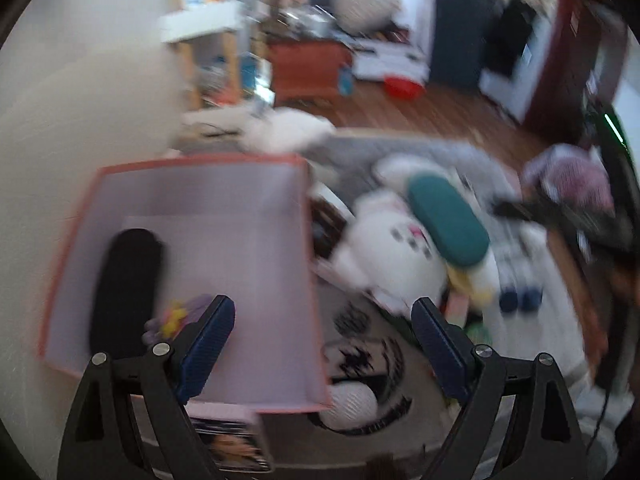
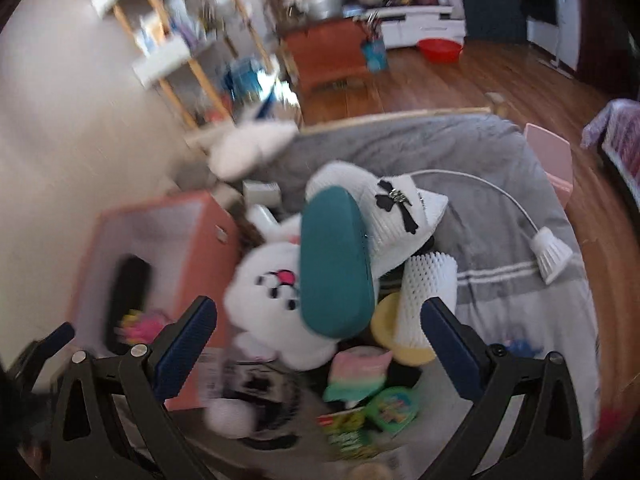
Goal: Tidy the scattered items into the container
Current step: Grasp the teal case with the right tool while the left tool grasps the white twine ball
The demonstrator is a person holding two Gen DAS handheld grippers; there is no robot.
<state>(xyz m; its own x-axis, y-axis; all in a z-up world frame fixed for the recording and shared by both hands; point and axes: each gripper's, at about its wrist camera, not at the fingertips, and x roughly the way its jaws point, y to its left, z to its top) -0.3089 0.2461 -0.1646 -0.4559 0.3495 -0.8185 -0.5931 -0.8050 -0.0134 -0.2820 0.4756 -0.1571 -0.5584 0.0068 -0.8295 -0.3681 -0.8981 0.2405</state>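
Pink container (image 1: 192, 216) sitting at left of frame, mouth facing up, black case (image 1: 124, 292) and small flower toy (image 1: 172, 316) lying inside. Left gripper (image 1: 324, 344) hovering at its right edge, jaws spread, gripping nothing. Centre: white plush (image 2: 276, 288) with teal case (image 2: 336, 264) lying on top, scattered. Right gripper (image 2: 320, 344) hanging below the pile, jaws spread wide, empty, probably lining up on teal case.

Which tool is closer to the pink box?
Left. The left tool hangs right over the pink box, one finger above it. The right tool is off beside it, over the white bunny.
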